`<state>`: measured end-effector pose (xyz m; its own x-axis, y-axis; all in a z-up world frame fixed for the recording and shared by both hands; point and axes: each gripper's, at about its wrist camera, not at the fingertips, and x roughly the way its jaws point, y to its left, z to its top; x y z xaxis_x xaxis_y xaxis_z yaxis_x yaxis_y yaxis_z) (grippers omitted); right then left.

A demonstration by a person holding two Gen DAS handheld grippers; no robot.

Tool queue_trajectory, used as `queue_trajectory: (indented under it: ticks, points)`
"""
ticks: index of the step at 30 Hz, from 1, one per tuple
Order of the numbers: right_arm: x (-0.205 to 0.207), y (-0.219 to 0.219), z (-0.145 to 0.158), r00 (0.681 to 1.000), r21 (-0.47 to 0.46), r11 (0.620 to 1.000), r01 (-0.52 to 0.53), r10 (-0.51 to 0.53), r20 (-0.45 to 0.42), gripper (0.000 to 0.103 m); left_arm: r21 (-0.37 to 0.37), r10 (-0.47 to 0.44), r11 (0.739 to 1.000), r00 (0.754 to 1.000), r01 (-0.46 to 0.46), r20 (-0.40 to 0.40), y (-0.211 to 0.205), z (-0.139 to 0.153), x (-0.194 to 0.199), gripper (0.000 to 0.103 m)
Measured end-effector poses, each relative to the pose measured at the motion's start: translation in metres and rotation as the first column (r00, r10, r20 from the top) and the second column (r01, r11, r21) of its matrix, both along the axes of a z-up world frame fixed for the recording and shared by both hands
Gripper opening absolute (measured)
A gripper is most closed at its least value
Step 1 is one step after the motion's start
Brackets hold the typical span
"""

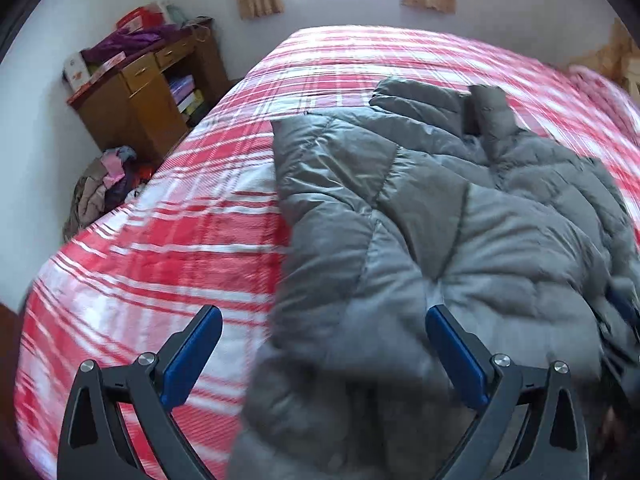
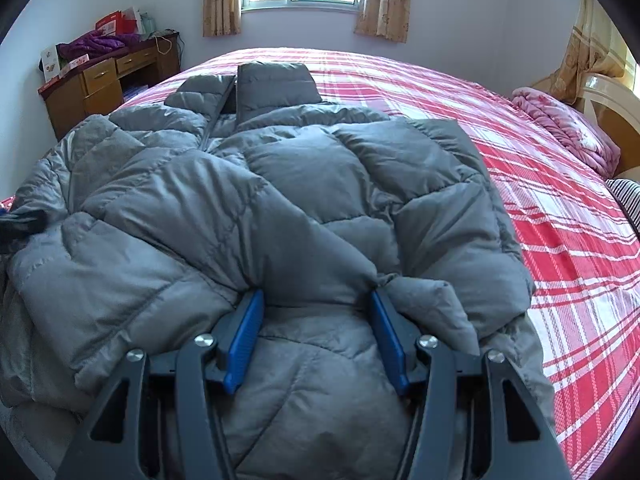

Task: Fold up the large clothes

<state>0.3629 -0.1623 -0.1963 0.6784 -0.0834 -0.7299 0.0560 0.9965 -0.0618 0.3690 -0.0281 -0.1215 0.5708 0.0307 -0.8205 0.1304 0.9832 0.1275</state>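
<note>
A large grey quilted puffer jacket (image 1: 420, 208) lies spread on a red and white plaid bed (image 1: 160, 248), collar toward the far window. My left gripper (image 1: 324, 316) is wide open above the jacket's near left edge, with nothing between its blue pads. In the right wrist view the jacket (image 2: 280, 184) fills the middle of the bed (image 2: 560, 240). My right gripper (image 2: 316, 300) has its blue pads pressed against a thick fold of the jacket's near hem, which bulges between them.
A wooden desk (image 1: 148, 84) piled with purple clothes and boxes stands by the far left wall. A heap of clothes (image 1: 104, 184) lies on the floor beside the bed. A pink quilt (image 2: 560, 128) and the headboard (image 2: 612, 100) are at the right.
</note>
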Motion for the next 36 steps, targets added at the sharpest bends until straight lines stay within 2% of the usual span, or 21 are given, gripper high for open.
queue_trajectory:
  ticks: [3, 5, 7, 9, 13, 17, 22, 26, 30, 36]
  points:
    - [0.001, 0.000, 0.006, 0.998, -0.015, 0.998, -0.054, 0.054, -0.024, 0.064, 0.057, -0.013, 0.998, 1.000, 0.013, 0.012, 0.004, 0.023, 0.002, 0.102]
    - [0.000, -0.002, 0.016, 0.993, -0.031, 0.994, -0.105, 0.103, -0.053, 0.073, 0.060, -0.006, 0.998, 1.000, 0.005, 0.021, 0.006, 0.033, 0.013, 0.102]
    - [-0.001, -0.007, 0.030, 0.989, -0.004, 0.990, -0.138, 0.137, -0.058, 0.090, 0.055, 0.009, 0.998, 1.000, -0.010, 0.028, 0.005, 0.041, 0.031, 0.102]
    - [-0.002, -0.016, 0.053, 0.987, 0.019, 0.987, -0.159, 0.159, -0.024, 0.092, 0.035, 0.016, 0.999, 0.999, -0.017, 0.048, -0.001, 0.045, 0.050, 0.102]
    - [0.018, -0.026, 0.091, 0.983, 0.009, 0.983, -0.182, 0.182, -0.006, 0.092, 0.037, 0.016, 0.999, 1.000, -0.016, 0.014, -0.020, 0.039, 0.091, 0.102]
    - [0.065, -0.044, 0.113, 0.989, 0.102, 0.984, -0.148, 0.150, -0.012, 0.092, 0.005, 0.011, 1.000, 1.000, -0.011, 0.029, -0.045, 0.043, 0.127, 0.102]
    - [0.131, -0.057, 0.113, 0.998, 0.197, 0.979, -0.054, 0.059, -0.018, 0.092, -0.057, 0.026, 0.998, 0.999, -0.023, 0.047, -0.077, 0.045, 0.186, 0.102]
    - [0.183, -0.056, 0.110, 0.999, 0.251, 0.968, -0.027, 0.035, -0.027, 0.093, -0.091, 0.075, 0.993, 0.997, -0.072, 0.027, -0.087, 0.036, 0.239, 0.102]
    - [0.228, -0.053, 0.108, 1.000, 0.259, 0.966, -0.006, 0.012, -0.021, 0.099, -0.126, 0.116, 0.985, 0.993, -0.116, -0.012, -0.090, 0.020, 0.281, 0.102]
    - [0.278, -0.043, 0.086, 0.997, 0.221, 0.975, 0.006, 0.012, -0.077, 0.099, -0.143, 0.079, 0.986, 0.995, -0.087, -0.056, -0.104, -0.007, 0.307, 0.102]
